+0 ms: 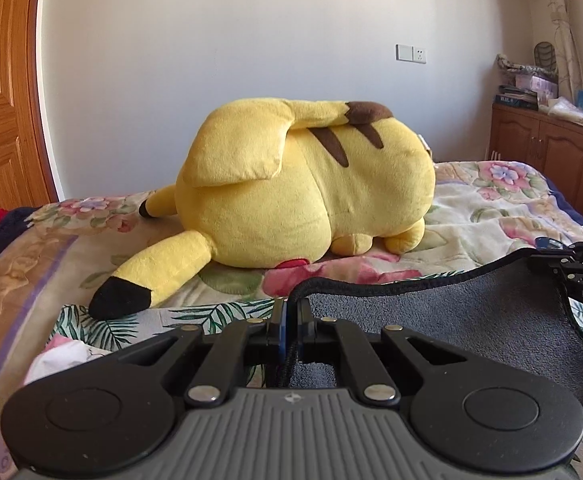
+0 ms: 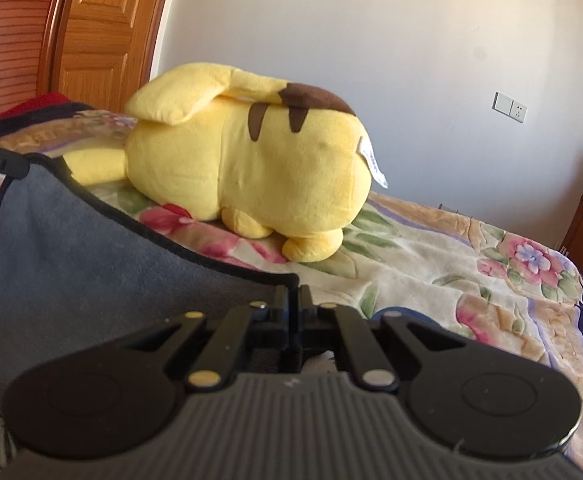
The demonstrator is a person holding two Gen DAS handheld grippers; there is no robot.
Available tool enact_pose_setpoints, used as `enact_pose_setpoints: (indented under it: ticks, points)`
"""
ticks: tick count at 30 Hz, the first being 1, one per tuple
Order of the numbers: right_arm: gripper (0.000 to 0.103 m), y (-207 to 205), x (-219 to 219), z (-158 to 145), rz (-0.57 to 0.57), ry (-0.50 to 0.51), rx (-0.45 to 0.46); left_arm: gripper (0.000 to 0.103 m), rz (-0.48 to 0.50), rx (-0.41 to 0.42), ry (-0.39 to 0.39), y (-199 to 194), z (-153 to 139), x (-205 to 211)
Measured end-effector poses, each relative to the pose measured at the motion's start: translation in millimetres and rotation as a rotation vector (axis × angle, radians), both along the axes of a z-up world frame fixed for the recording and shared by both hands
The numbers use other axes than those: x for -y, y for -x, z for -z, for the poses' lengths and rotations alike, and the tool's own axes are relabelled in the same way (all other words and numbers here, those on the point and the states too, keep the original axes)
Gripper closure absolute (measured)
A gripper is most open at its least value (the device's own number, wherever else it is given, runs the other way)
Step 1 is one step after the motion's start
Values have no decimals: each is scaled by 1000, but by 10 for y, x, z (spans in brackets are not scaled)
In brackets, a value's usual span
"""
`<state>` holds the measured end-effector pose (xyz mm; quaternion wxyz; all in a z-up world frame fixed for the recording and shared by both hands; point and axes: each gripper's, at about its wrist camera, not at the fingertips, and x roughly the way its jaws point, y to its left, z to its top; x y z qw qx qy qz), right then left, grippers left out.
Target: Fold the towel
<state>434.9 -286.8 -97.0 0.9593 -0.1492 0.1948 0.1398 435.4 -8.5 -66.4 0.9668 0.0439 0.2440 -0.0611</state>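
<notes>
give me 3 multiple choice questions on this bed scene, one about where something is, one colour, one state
1. Where does the yellow plush toy lie?
A. on the floral blanket, beyond the towel
B. on the wooden cabinet
C. on top of the towel

2. What colour is the towel?
A. white with red edging
B. grey with black edging
C. green

3. How is the left claw?
A. wide open above the bed
B. shut on the plush's ear
C. shut on the towel's edge

Answers:
1 A: the plush rests on the flowered cover behind the towel.
2 B: grey pile, black hem.
3 C: the hem runs between its closed fingers; the right claw grips another corner.
</notes>
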Motion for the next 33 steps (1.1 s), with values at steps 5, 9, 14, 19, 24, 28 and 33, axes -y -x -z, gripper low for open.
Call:
enact_pose_setpoints:
  ticks: [5, 9, 14, 19, 24, 28, 33]
  points:
    - [98, -90, 9, 138, 1, 6, -26, 103, -6, -42, -17, -133, 161, 27]
    - [98, -165, 8, 251, 9, 12, -70, 103, -8, -89, -29, -225, 294, 66]
    - [98, -196, 30, 316, 15, 8, -95, 103, -12, -94, -40, -241, 364, 108]
    - [98, -203, 18, 316, 12, 11, -101, 103, -21, -101, -43, -260, 378, 107]
    - [98, -208, 15, 315, 11, 11, -103, 103, -17, -105, -46, -257, 407, 115]
    - [98, -216, 4, 324, 10, 17, -106, 103, -16, -106, -51, -261, 433, 119]
    - [98, -225, 2, 325, 14, 15, -110, 103, -22, -103, -49, -263, 439, 117]
